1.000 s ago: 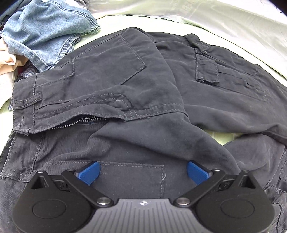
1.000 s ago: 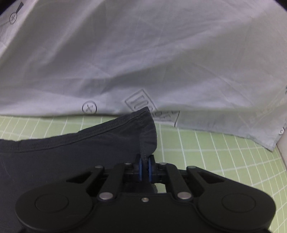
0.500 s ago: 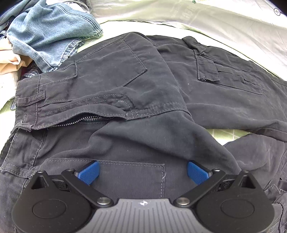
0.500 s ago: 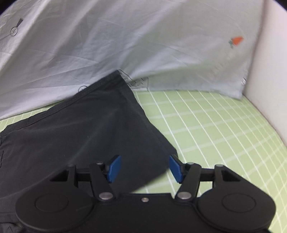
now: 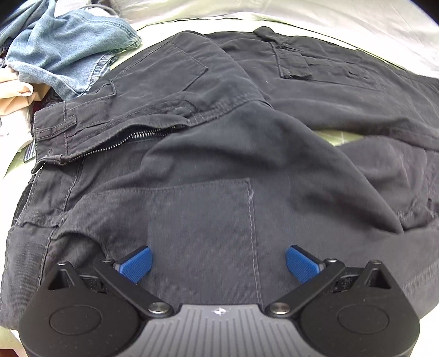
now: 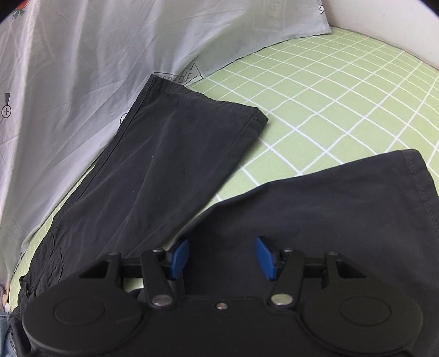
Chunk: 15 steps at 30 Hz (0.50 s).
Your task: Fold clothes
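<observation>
Dark grey cargo trousers [image 5: 219, 131] lie spread on the bed, waistband and open zipper [image 5: 123, 140] at the left, seat pocket nearest me. My left gripper [image 5: 218, 263] is open and empty, hovering low over that pocket. In the right wrist view the two trouser legs lie apart: the far leg [image 6: 164, 153] stretches to its hem beside the sheet, the near leg [image 6: 329, 208] lies under my right gripper [image 6: 222, 258], which is open and empty just above it.
A green checked bed cover [image 6: 343, 90] lies under the trousers. A crumpled pale grey sheet [image 6: 96, 49] sits along the far side. A pile of blue jeans [image 5: 68, 44] and light clothes [image 5: 13, 93] sits at the left. A white wall [image 6: 397, 24] bounds the right.
My right gripper opened and let go of the far leg's hem, which now lies flat; it then swung back over the near leg. My left gripper stayed open and moved closer to the seat pocket.
</observation>
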{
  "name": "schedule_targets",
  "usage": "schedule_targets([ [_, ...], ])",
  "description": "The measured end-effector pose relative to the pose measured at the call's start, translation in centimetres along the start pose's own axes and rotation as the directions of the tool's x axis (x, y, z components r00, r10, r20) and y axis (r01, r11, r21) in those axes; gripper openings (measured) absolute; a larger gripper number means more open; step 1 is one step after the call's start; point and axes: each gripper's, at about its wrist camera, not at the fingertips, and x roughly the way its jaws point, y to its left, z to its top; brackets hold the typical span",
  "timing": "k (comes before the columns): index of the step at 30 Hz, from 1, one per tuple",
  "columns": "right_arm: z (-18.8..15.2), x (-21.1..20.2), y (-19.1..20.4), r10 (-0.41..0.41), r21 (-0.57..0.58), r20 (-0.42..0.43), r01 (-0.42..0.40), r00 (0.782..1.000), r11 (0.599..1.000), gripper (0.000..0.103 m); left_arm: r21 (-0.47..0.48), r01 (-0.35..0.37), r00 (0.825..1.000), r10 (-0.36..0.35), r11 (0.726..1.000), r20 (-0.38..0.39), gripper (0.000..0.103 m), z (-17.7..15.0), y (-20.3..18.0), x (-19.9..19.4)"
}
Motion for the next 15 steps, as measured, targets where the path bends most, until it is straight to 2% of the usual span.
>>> schedule_targets([
  [4,0.5,0.0,-0.7,0.031,0.117,-0.015,-0.029,0.999,0.993,0.053,0.014,0.017,1.000,-0.017,1.000,0.011,0.103,-1.0,0.1,-0.3],
  [8,-0.1,-0.9,-1.9,0.054,0.246,0.016,-0.056,0.998,0.968,0.053,0.020,0.030,0.999,-0.030,0.999,0.019,0.103,-1.6,0.1,-0.5],
  [15,-0.3,-1.2,-2.0,0.096,0.254,0.037,-0.103,0.995,0.962,0.053,0.015,0.038,0.999,-0.039,0.999,0.022,0.103,-1.8,0.1,-0.4],
])
